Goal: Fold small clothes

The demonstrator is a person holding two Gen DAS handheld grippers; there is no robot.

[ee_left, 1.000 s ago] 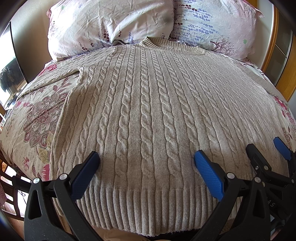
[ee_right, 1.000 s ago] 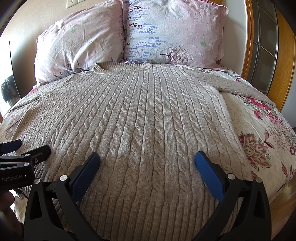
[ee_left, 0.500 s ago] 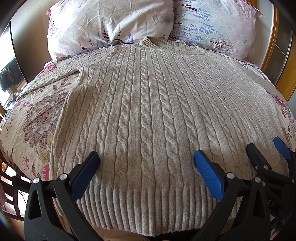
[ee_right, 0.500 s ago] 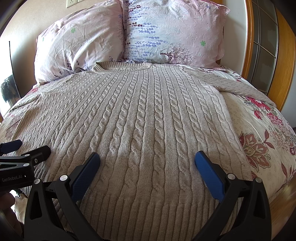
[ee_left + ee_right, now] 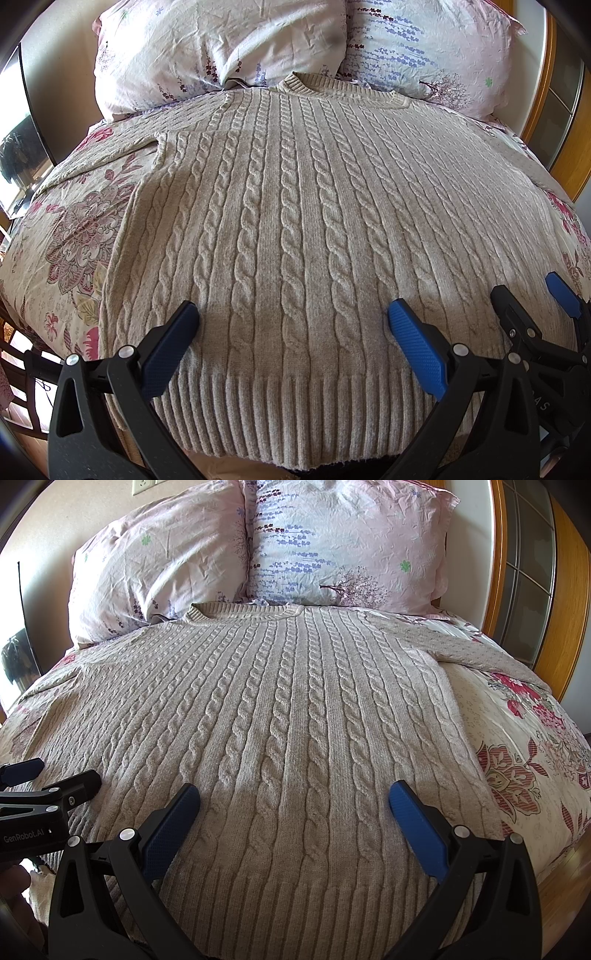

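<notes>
A beige cable-knit sweater (image 5: pixel 295 221) lies flat and face up on the bed, collar towards the pillows, ribbed hem nearest me; it also fills the right wrist view (image 5: pixel 280 720). One sleeve (image 5: pixel 107 155) stretches out to the left, the other sleeve (image 5: pixel 480 653) to the right. My left gripper (image 5: pixel 293 317) is open and empty, hovering over the hem at its left half. My right gripper (image 5: pixel 293 795) is open and empty over the hem's right half; it also shows at the right edge of the left wrist view (image 5: pixel 532 295).
Two floral pillows (image 5: pixel 332 546) lean at the head of the bed. A floral bedspread (image 5: pixel 517 746) covers the mattress. A wooden frame with glass panes (image 5: pixel 535 572) stands at the right. A dark screen (image 5: pixel 18 140) is at the left.
</notes>
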